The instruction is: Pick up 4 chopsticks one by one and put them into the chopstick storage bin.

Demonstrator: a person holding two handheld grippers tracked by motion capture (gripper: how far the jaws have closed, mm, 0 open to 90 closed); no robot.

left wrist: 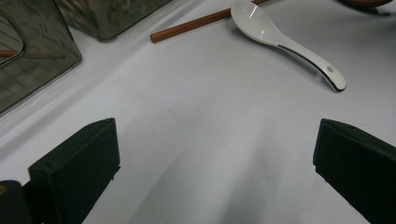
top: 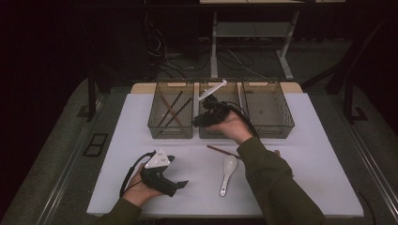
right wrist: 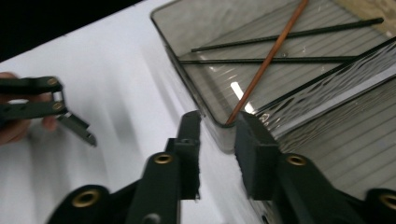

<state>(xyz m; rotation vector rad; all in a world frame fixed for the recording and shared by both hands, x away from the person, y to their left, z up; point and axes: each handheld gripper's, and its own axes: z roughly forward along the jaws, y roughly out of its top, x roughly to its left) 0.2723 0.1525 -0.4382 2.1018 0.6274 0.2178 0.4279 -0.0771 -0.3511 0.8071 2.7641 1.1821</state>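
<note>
On the white table (top: 305,154) stand three clear bins (top: 171,112) side by side; the leftmost holds three chopsticks. One white ceramic spoon (top: 228,174) lies beside one brown chopstick (top: 220,151), ahead of the left gripper (top: 180,184), whose jaws gape wide and empty. Over the middle bin, the right gripper (top: 198,122) shows a narrow gap, gripping nothing.

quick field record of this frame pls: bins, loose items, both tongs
bins: three clear bins in a row at the table's far edge; left bin, middle bin, right bin
left bin contents: dark sticks plus one brown stick
right bin contents: nothing visible
loose on table: white spoon, brown stick
left tongs: open, low over the table's near left, holding nothing
right tongs: narrow gap, nothing between them, by the left bin's corner
</note>
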